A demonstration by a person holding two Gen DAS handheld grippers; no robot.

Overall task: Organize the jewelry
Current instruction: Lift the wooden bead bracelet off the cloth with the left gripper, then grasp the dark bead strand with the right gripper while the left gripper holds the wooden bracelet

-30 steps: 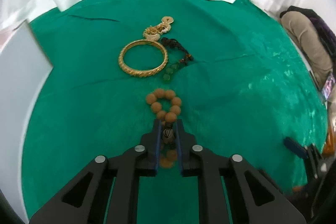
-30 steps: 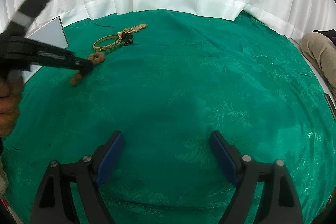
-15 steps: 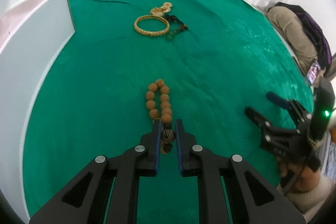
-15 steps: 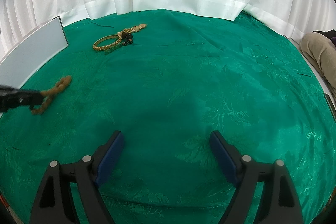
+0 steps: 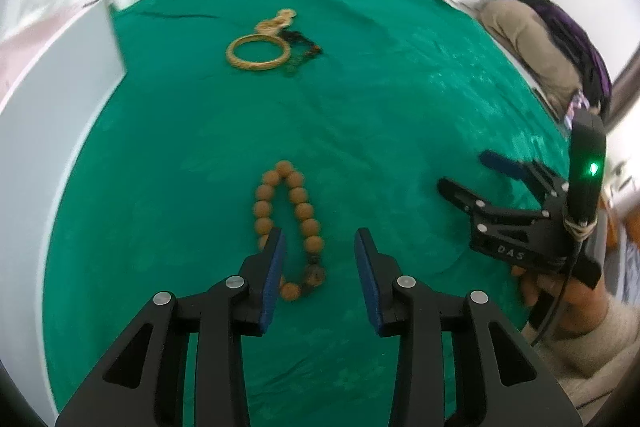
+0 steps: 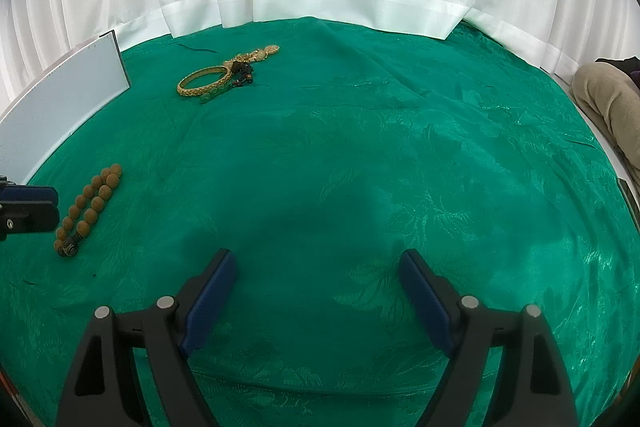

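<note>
Left tongs (image 5: pixel 320 267) nearest: jaws opening, pads clear of wooden bead bracelet (image 5: pixel 294 223), which lies flat on green surface (image 5: pixel 400 107) partly between them, tassel end closest. Judged set down: one piece moved apart from the rest.

Right tongs (image 6: pixel 316 291) spread wide, nothing between, hovering over bare cloth.

Farther back, well apart from beads: gold bangle (image 5: pixel 258 52), touching dark beaded piece (image 5: pixel 302 51) and gold chain cluster (image 5: pixel 276 23). Heap untouched, sorting judged mostly ahead.

White board (image 6: pixel 60 99) at left edge.
</note>
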